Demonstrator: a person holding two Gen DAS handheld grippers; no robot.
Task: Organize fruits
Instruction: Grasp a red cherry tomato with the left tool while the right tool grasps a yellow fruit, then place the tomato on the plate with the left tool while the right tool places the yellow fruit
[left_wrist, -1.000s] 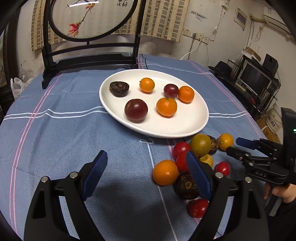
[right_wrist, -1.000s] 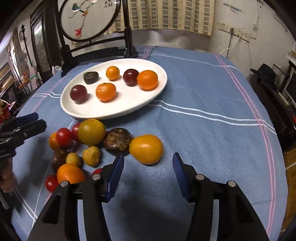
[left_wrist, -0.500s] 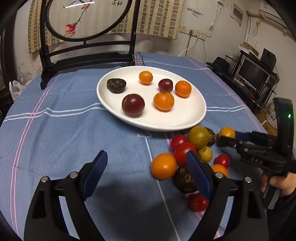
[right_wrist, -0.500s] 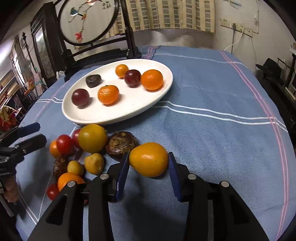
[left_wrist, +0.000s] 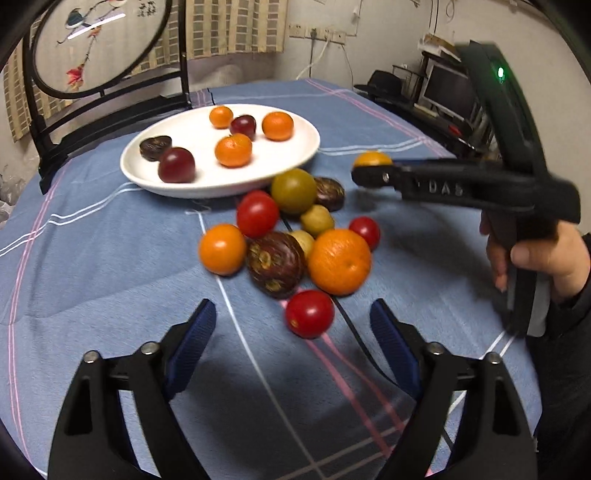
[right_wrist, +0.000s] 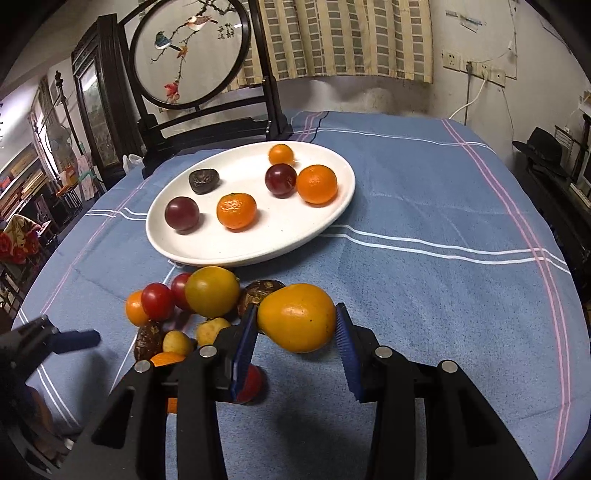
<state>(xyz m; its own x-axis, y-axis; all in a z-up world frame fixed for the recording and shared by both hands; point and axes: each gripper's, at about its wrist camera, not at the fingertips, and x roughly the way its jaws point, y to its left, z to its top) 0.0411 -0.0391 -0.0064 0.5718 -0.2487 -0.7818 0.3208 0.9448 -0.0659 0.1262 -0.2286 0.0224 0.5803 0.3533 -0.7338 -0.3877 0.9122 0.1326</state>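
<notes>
While a blue striped tablecloth (right_wrist: 424, 206) covers the table beside a dark framed bird screen (right_wrist: 188, 51), the white plate (right_wrist: 325, 229) holds six fruits. Right gripper (right_wrist: 295, 328) clamps a yellow-orange pear-shaped fruit (right_wrist: 297, 317), seemingly lifted, narrow end left. Left gripper (left_wrist: 291, 321), jaws apart and just narrowing, hovers by a red tomato (left_wrist: 309, 313).

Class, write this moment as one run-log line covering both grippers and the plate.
right gripper: shut on yellow-orange fruit | left gripper: open, jaws just narrowing, red tomato ahead, untouched | white plate: six fruits
</notes>
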